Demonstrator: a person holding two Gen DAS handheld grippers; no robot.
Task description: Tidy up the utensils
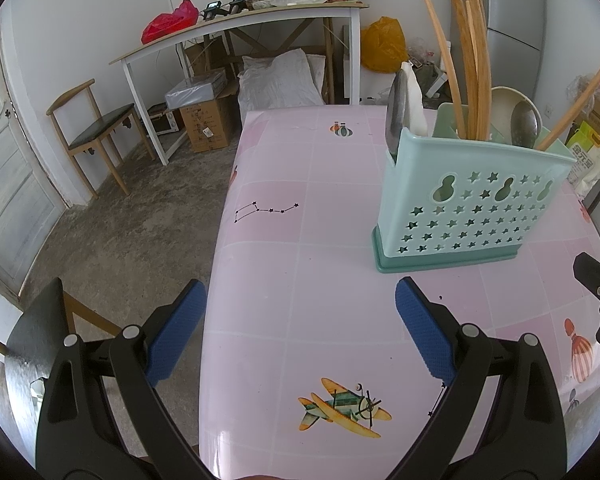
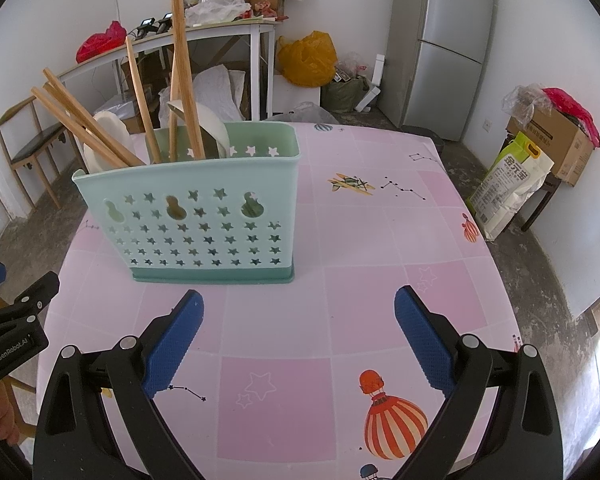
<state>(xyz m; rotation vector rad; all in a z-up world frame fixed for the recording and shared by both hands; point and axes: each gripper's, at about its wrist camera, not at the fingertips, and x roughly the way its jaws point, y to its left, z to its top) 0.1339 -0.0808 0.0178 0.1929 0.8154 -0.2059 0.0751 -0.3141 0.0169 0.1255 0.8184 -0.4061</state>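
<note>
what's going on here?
Utensil sorting. Both hand-held grippers, left and right, hang open and empty above the pink table. The holder stands upright with chopsticks, spoons and a knife already in it. No loose utensils are visible on the table.

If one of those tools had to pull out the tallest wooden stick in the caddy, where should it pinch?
Probably near the top of the tallest wooden stick, coming from above: its upper length stands clear of the caddy rim, while its lower end sits crowded among other utensils.
</note>
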